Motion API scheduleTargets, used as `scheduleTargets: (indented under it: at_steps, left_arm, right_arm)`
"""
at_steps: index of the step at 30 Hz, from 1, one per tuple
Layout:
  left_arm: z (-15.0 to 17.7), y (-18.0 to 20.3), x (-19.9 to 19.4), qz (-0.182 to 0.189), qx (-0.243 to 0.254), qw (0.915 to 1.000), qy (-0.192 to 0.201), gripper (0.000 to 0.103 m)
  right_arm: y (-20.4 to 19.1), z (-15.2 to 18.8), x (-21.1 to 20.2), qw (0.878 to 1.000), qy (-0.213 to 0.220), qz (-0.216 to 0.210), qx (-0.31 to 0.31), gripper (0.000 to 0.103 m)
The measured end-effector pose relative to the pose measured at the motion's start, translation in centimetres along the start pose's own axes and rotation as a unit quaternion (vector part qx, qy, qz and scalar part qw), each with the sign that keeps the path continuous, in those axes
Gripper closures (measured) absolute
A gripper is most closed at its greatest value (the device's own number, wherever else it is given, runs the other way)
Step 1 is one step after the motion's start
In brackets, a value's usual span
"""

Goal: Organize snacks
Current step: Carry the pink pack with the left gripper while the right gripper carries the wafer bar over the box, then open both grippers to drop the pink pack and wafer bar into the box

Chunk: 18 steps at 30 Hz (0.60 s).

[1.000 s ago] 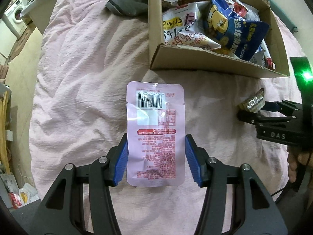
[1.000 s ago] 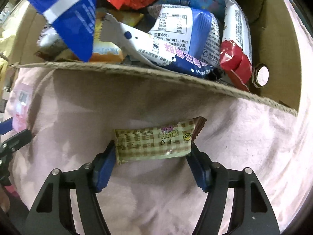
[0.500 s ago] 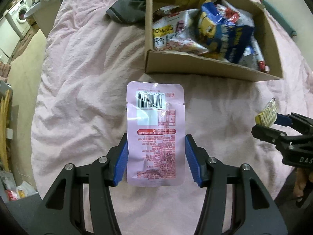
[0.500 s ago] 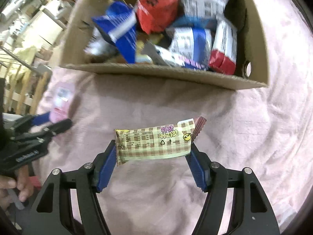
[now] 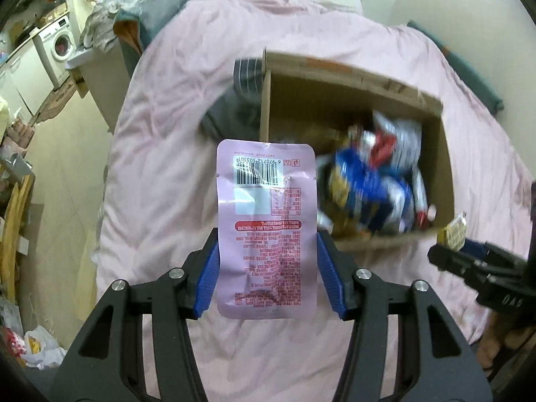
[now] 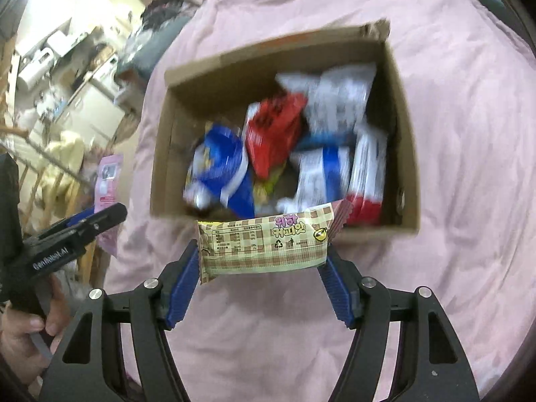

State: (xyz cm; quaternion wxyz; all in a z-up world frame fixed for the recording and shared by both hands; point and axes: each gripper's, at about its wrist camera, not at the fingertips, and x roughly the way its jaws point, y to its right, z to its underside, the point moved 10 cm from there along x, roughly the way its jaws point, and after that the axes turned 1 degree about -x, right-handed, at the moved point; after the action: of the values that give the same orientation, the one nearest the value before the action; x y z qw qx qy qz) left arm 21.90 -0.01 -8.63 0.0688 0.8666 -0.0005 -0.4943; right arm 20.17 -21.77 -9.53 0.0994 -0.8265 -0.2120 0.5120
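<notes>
While above pink bedding (image 5: 160, 154), cardboard box (image 6: 407, 127) between both held packets.

A pink bedspread (image 5: 174, 107) covers the bed. A washing machine (image 5: 58, 47) stands against the far wall. Beige floor (image 5: 63, 174) runs alongside.

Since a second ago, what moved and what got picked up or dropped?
Both grippers rose away from the bed, so the cardboard box now sits lower and smaller in both views. Nothing was taken or let go: the left gripper still clamps the pink pouch, the right gripper the checkered snack bar. Box contents look unchanged.
</notes>
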Motion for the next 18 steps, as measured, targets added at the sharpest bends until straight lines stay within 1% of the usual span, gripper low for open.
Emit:
scheduleTargets:
  at_steps: [3, 4, 8, 11, 14, 18]
  left_arm:
    - [-3.1, 0.9, 0.6, 0.011, -0.005, 0.9999, -0.002, 0.052]
    - [-3.6, 1.1, 1.0, 0.013, -0.005, 0.9999, -0.005, 0.052]
    - [-6.1, 3.2, 2.7, 0.024, 0.000, 0.9995, -0.020, 0.052]
    - [-7.0, 4.3, 3.9, 0.018, 0.010, 0.9996, -0.021, 0.052]
    - [-7.5, 5.5, 5.4, 0.024, 0.009, 0.9990, -0.035, 0.052]
    - [-7.6, 7.5, 7.1, 0.034, 0.014, 0.9980, -0.051, 0.052]
  right_arm:
    - [-0.3, -2.5, 1.3, 1.000, 0.014, 0.006, 0.005, 0.032]
    - [0.2, -3.2, 1.5, 1.000, 0.016, 0.008, 0.008, 0.032]
    - [1.4, -4.6, 3.2, 1.000, 0.012, 0.012, 0.013, 0.032]
    - [2.3, -5.2, 4.1, 1.000, 0.010, 0.018, 0.018, 0.032]
    - [3.2, -5.6, 4.9, 0.999, 0.004, 0.019, 0.035, 0.032]
    - [3.2, -5.7, 5.6, 0.999, -0.003, 0.013, 0.048, 0.031]
